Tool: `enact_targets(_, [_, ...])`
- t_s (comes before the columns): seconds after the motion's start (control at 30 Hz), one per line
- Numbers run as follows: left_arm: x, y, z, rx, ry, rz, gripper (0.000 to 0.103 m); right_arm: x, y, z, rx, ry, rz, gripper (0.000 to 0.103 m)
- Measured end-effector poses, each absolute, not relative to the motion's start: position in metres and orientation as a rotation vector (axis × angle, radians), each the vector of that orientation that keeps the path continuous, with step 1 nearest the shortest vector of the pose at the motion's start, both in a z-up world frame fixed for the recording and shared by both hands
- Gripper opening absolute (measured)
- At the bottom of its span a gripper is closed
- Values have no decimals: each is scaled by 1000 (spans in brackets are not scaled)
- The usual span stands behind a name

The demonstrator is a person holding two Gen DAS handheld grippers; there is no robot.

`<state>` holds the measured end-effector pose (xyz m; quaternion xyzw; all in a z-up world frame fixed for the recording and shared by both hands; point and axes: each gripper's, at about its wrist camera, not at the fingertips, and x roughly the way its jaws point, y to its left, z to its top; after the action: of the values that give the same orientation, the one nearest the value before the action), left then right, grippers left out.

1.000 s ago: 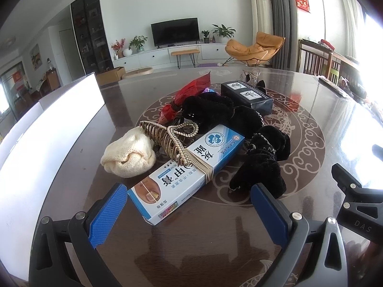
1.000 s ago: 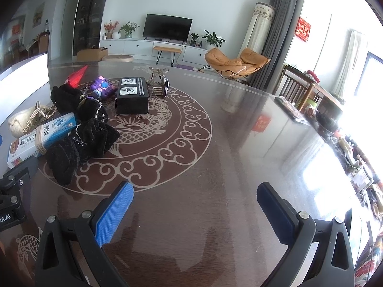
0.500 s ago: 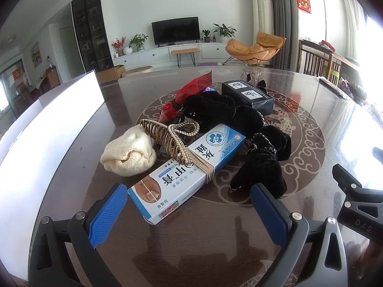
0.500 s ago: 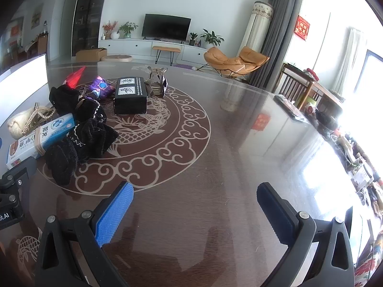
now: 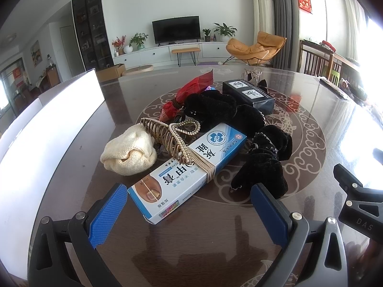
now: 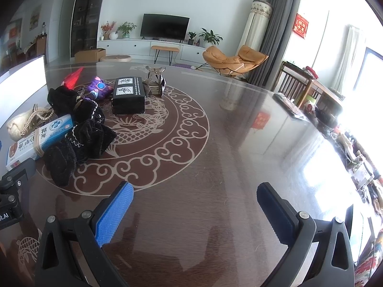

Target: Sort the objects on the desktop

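A pile of objects lies on the dark round table (image 5: 311, 110). A blue-and-white ointment box (image 5: 189, 169) lies nearest my open left gripper (image 5: 189, 210), its end between the blue pads. A gold beaded hair clip (image 5: 170, 136) rests on the box. A cream knitted pouch (image 5: 129, 153) lies to its left, black velvet scrunchies (image 5: 263, 160) to its right. A red packet (image 5: 189, 91) and a black box (image 5: 249, 93) lie behind. My right gripper (image 6: 194, 210) is open and empty over bare table, to the right of the pile (image 6: 79, 134).
A white board (image 5: 47, 124) runs along the table's left edge. A purple toy (image 6: 99, 88) and a small glass holder (image 6: 155, 81) stand near the black box (image 6: 129, 95). Dark items (image 6: 289, 105) lie at the table's far right edge.
Both grippers have crept slightly forward toward the pile. Nothing was taken hold of or moved.
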<state>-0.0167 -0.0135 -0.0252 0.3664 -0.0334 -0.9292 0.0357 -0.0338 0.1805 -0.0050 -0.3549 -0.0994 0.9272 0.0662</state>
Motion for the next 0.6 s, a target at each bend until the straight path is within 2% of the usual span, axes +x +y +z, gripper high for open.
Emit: enact_targets(0.6, [-17,-15,-28,1129,-93,-2852,103,-34,182,-7,-1071,-288,2797,103])
